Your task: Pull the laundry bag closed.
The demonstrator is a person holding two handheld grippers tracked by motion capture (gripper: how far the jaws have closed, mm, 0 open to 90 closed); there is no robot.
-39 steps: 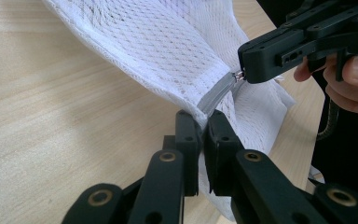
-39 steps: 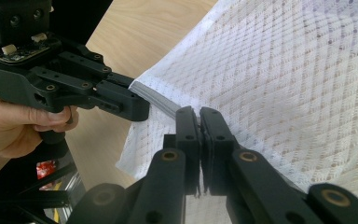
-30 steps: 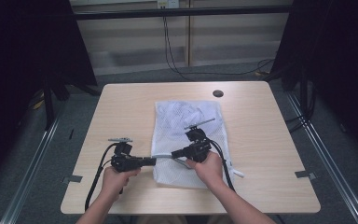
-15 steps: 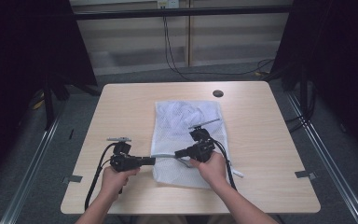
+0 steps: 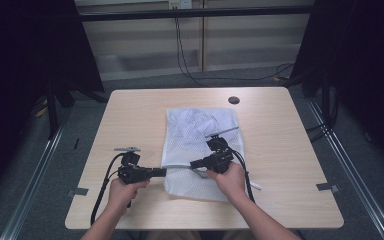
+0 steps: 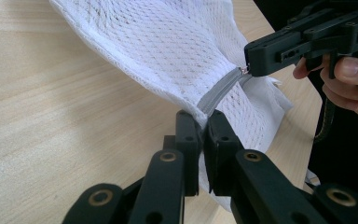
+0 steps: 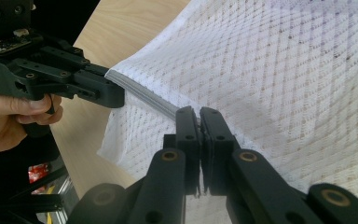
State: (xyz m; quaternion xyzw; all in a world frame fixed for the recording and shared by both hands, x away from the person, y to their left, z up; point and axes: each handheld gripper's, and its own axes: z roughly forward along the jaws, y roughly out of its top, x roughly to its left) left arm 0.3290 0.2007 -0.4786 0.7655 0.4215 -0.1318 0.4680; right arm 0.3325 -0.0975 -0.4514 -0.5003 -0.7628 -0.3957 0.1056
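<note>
Both hand-held grippers, left and right, clamp the mesh bag's grey zipper; overpulling could tear the mesh.

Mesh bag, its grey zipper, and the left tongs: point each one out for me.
mesh bag (image 5: 200, 125), high view, flat far half of the white netting
grey zipper (image 6: 219, 91), left gripper view, middle of the tape
left tongs (image 6: 202, 122), left gripper view, between the tips

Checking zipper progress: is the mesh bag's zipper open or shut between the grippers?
Shut: the grey zipper runs as one closed strip across the mesh bag, no gap.
</note>
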